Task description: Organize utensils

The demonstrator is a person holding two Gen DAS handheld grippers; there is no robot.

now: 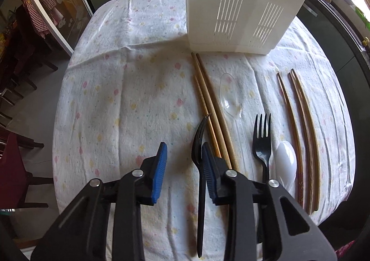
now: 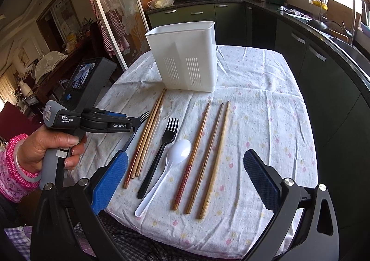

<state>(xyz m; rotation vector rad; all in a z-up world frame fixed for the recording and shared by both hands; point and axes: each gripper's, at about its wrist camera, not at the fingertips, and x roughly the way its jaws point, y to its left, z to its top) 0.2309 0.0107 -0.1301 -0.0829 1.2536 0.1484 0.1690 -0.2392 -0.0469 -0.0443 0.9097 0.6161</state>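
Observation:
A white slotted utensil caddy (image 1: pixel 242 7) (image 2: pixel 187 57) stands at the far side of the table. My left gripper (image 1: pixel 183 147) (image 2: pixel 135 123) points down over a black fork (image 1: pixel 199 145) (image 2: pixel 143 115). The fork sits on edge between the jaws, against the right pad (image 1: pixel 208 168), with a gap to the left pad (image 1: pixel 159 168). On the cloth lie three chopsticks (image 2: pixel 148 131), a clear spoon (image 1: pixel 229 97), a second black fork (image 2: pixel 161 152), a white spoon (image 2: pixel 175 157) and three more chopsticks (image 2: pixel 208 157). My right gripper (image 2: pixel 185 154) hovers wide open above the near edge, holding nothing.
A flowered cloth (image 1: pixel 129 90) covers the small table. Dark green kitchen cabinets (image 2: pixel 312 57) run close along the right and behind it. A glass sliding door (image 2: pixel 111 18) and chairs stand to the left. A person's hand (image 2: pixel 50 145) in a pink sleeve holds the left gripper.

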